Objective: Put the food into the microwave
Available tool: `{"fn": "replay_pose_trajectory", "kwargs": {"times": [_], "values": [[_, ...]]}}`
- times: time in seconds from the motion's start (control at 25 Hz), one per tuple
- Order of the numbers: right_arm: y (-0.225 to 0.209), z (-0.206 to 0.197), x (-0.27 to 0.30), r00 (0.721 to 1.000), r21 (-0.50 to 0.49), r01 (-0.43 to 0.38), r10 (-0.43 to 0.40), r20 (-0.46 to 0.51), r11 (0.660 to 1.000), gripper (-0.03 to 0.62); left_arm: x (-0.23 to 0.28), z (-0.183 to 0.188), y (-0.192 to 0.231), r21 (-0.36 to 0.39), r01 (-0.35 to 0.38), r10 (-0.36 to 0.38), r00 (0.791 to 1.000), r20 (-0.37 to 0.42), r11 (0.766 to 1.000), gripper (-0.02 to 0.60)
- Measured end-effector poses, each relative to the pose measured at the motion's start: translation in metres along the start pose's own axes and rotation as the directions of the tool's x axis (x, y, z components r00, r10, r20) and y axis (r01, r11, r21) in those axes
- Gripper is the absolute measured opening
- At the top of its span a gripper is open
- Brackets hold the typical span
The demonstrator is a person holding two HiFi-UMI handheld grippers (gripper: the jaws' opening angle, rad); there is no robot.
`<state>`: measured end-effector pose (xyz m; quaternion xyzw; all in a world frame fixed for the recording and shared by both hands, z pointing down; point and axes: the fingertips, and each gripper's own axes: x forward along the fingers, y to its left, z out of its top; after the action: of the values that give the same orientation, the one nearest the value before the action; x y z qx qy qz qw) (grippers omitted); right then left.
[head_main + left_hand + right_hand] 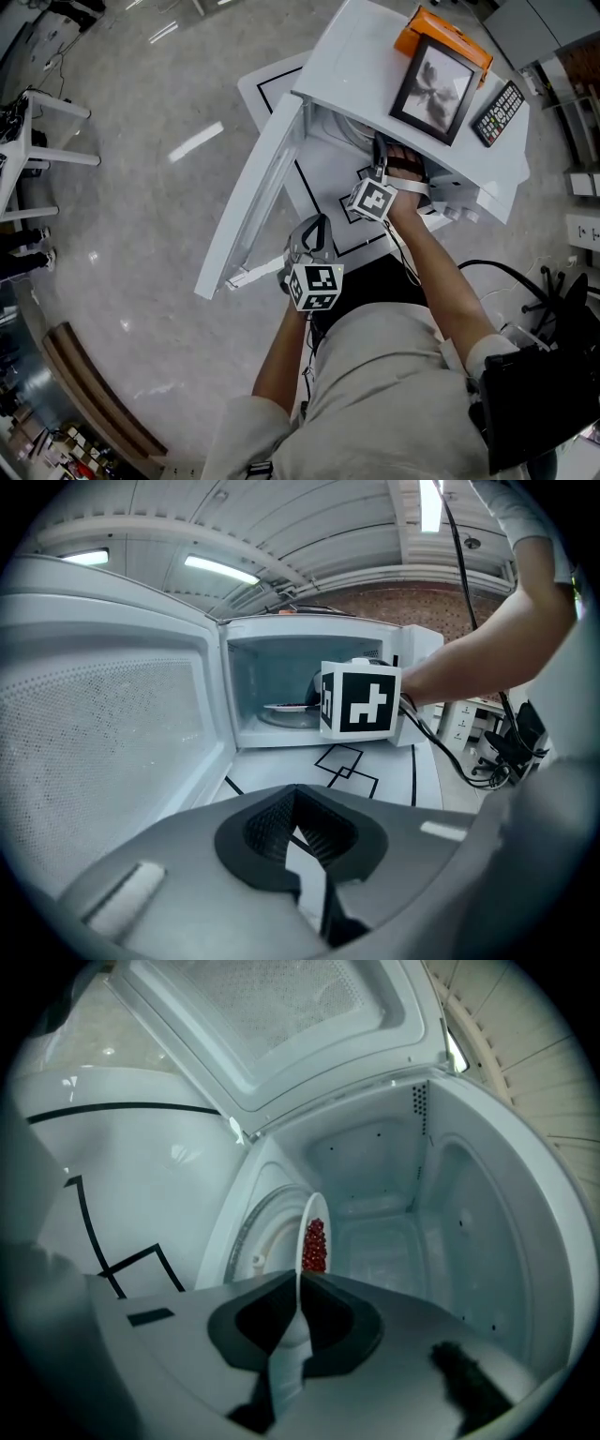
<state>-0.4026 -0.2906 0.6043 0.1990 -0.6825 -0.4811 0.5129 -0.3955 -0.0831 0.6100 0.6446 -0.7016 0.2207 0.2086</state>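
Food point(314, 1244), red, sits on a white plate point(307, 1206) inside the open microwave point(394, 1176), my right gripper point(298, 1283) jaws pinched on the plate's rim, my left gripper point(294, 836) jaws closed empty over the white, black-lined worktop point(281, 766) above glossy grey floor point(141, 234).

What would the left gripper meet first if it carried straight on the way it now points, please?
Most likely the white table in front of the open microwave; the left gripper tilts downward, though depth is unclear.
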Motion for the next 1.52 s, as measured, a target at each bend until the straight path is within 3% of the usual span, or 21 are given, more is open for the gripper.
{"fn": "replay_pose_trajectory", "kwargs": {"times": [0.24, 0.36, 0.56, 0.64, 0.88, 1.04, 1.16, 1.28, 1.32, 1.4, 1.52], "values": [[0.009, 0.002, 0.008, 0.993, 0.104, -0.112, 0.109, 0.039, 0.988, 0.043, -0.001, -0.008, 0.006, -0.032, -0.007, 0.006, 1.0, -0.013, 0.999, 0.008], [0.008, 0.006, 0.006, 0.979, 0.23, -0.198, 0.179, 0.1, 0.953, 0.056, -0.003, -0.009, 0.008, -0.053, -0.008, 0.007, 1.0, -0.013, 0.999, 0.008], [0.003, 0.015, 0.001, 0.95, 0.351, -0.303, 0.253, 0.182, 0.886, 0.13, -0.005, -0.014, 0.009, -0.075, -0.007, 0.005, 1.0, -0.019, 0.997, 0.008], [0.001, 0.018, -0.004, 0.944, 0.382, -0.32, 0.256, 0.21, 0.867, 0.132, -0.006, -0.014, 0.009, -0.074, -0.008, 0.007, 1.0, -0.018, 0.997, 0.008], [-0.002, 0.023, -0.022, 0.943, 0.39, -0.309, 0.226, 0.245, 0.867, 0.132, -0.012, -0.014, 0.012, -0.069, -0.015, 0.014, 1.0, -0.013, 0.998, 0.008], [-0.014, 0.031, -0.042, 0.932, 0.461, -0.313, 0.176, 0.317, 0.83, 0.132, -0.017, -0.01, 0.011, -0.063, -0.016, 0.016, 1.0, 0.0, 0.998, 0.008], [-0.024, 0.039, -0.06, 0.894, 0.545, -0.38, 0.146, 0.423, 0.747, 0.132, -0.022, -0.005, 0.008, -0.074, -0.012, 0.014, 1.0, 0.019, 0.997, 0.008], [-0.031, 0.048, -0.081, 0.832, 0.636, -0.495, 0.113, 0.543, 0.592, 0.129, -0.034, 0.009, 0.007, -0.123, -0.003, 0.011, 0.998, 0.065, 0.992, 0.008], [-0.034, 0.05, -0.088, 0.818, 0.65, -0.518, 0.098, 0.567, 0.555, 0.124, -0.038, 0.014, 0.007, -0.135, -0.002, 0.013, 0.997, 0.081, 0.991, 0.008], [-0.038, 0.053, -0.104, 0.797, 0.658, -0.542, 0.071, 0.6, 0.522, 0.09, -0.046, 0.027, 0.009, -0.14, -0.003, 0.019, 0.993, 0.116, 0.99, 0.008], [-0.045, 0.06, -0.132, 0.755, 0.646, -0.577, 0.023, 0.656, 0.5, 0.024, -0.055, 0.043, 0.01, -0.139, 0.001, 0.021, 0.987, 0.162, 0.99, 0.008]]}}
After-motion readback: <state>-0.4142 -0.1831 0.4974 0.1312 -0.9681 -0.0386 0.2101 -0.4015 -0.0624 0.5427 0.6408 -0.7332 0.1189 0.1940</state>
